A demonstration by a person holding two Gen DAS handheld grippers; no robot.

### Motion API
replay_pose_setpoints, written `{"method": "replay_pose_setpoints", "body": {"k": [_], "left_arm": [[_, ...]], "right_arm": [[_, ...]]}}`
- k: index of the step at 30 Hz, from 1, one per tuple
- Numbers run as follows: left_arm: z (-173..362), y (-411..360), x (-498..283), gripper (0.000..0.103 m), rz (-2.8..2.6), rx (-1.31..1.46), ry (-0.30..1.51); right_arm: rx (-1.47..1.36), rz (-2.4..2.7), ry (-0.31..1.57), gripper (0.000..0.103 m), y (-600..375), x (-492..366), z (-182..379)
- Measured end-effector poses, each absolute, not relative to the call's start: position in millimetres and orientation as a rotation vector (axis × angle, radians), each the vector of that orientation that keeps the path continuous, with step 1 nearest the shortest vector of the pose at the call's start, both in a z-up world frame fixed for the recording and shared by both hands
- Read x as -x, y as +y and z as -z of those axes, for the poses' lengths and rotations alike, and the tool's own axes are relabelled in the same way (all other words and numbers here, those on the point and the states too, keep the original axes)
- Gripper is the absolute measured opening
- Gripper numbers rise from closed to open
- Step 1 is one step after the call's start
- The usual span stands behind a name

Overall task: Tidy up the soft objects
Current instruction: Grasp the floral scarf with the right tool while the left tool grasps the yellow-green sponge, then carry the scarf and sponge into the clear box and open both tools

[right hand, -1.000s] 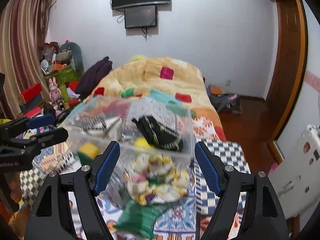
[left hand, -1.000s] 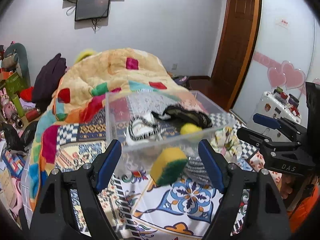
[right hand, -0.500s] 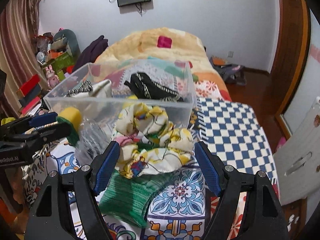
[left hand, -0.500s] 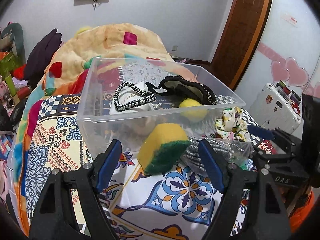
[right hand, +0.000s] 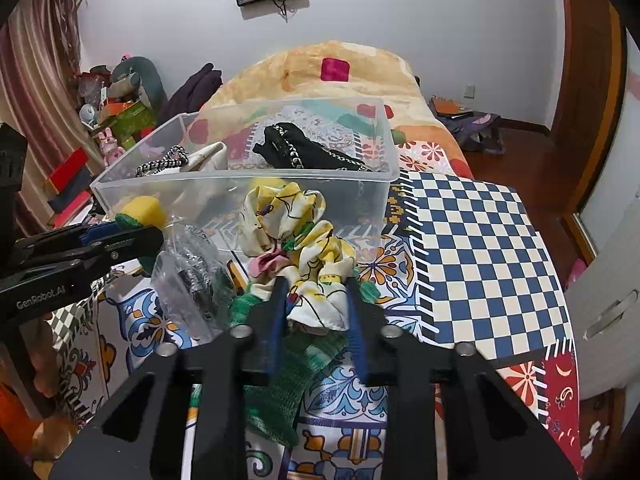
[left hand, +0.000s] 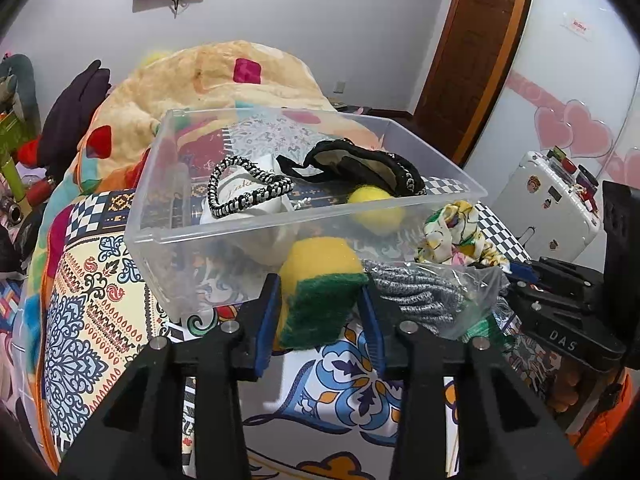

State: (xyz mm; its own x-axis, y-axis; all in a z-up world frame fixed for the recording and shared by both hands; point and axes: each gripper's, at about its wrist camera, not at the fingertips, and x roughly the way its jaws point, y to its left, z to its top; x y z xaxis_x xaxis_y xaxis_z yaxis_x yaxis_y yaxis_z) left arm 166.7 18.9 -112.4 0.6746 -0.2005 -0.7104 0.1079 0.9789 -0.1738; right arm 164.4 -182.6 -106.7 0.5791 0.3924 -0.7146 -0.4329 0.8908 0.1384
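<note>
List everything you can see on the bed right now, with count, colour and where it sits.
clear plastic storage bin: one, transparent, on the patterned bedspread.
black fabric pouch with chain: one, inside the bin, right side.
white pouch with black-and-white braided cord: one, inside the bin, left side.
yellow fuzzy ball: one, inside the bin, near its front wall.
yellow-and-green sponge: one, in front of the bin.
yellow floral satin scrunchie: one, in front of the bin.
grey knit item in clear bag: one, between the sponge and scrunchie.
green knit cloth: one, under the scrunchie.
left tool: shut on the sponge.
right tool: shut on the scrunchie.

Yellow-green sponge [left hand: 320, 292] & floral scrunchie [right hand: 304, 248] beside clear bin [left hand: 160, 236]
</note>
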Motion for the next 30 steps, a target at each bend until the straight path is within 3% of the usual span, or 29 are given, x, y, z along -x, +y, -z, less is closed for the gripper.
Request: {"method": "replay_pose_setpoints", "body": {"k": [17,30], "left_arm": [[63,37,-133,0.036,0.165,0.143,0.632],[30,54,-151,0.036,0.079,0.125,0.549]], "right_arm": [[0.033,-0.527,0.613,0.018,-184,-140,49],[0.026,-0.555,0.514,0.018,-153,-164,22]]}}
